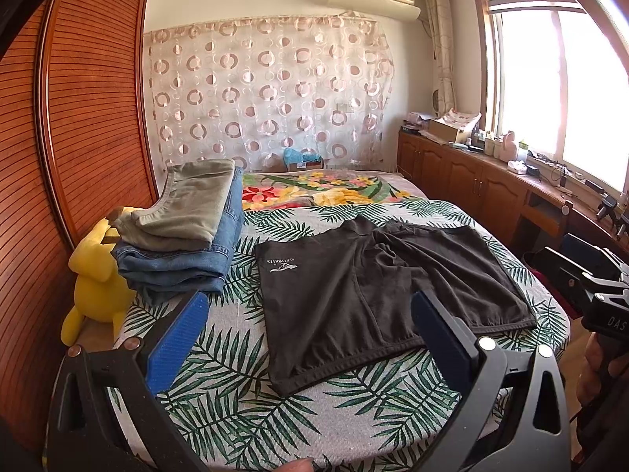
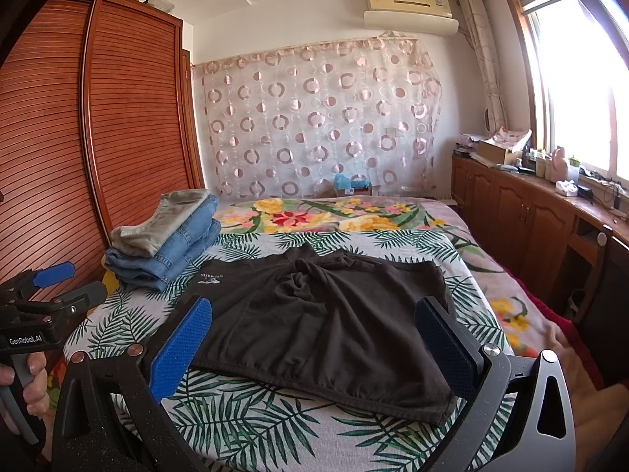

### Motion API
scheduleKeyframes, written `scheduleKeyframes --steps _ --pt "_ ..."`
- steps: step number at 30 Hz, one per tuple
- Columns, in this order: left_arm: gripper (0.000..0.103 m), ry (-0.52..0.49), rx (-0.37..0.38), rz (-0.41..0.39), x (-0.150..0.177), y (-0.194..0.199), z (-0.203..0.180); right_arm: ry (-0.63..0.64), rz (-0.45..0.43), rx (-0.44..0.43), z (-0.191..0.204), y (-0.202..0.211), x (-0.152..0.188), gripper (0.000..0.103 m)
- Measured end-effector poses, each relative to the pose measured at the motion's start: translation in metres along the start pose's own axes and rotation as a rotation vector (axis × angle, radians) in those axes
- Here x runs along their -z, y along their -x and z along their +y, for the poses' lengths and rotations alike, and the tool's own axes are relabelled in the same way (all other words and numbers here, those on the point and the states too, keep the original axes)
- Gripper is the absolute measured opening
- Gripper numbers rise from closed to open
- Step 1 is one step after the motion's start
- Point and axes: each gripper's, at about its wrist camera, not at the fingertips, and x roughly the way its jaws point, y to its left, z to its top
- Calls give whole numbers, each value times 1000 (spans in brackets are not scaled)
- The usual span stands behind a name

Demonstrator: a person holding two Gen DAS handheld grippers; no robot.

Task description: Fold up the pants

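Note:
Black shorts lie spread flat on the leaf-print bedspread, waistband toward me and a white logo near the far left leg. My left gripper hovers open above the near left part of the shorts, nothing between its blue pads. The right wrist view shows the same shorts under my right gripper, which is also open and empty above the waistband side. The right gripper's body shows at the right edge of the left wrist view. The left gripper appears at the left of the right wrist view.
A folded stack of olive trousers on blue jeans sits at the bed's left, beside a yellow plush toy. A wooden slatted wardrobe stands left, low cabinets under the window right. A floral blanket covers the far bed.

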Motion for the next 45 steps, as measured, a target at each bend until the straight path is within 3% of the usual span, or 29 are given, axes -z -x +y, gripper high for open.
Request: scheduleKeyframes --steps 24,45 --pt "103 1 0 5 1 -1 -3 0 0 0 -1 -1 1 103" --pt "103 26 -6 139 35 -44 17 -7 107 66 -25 -24 14 103"
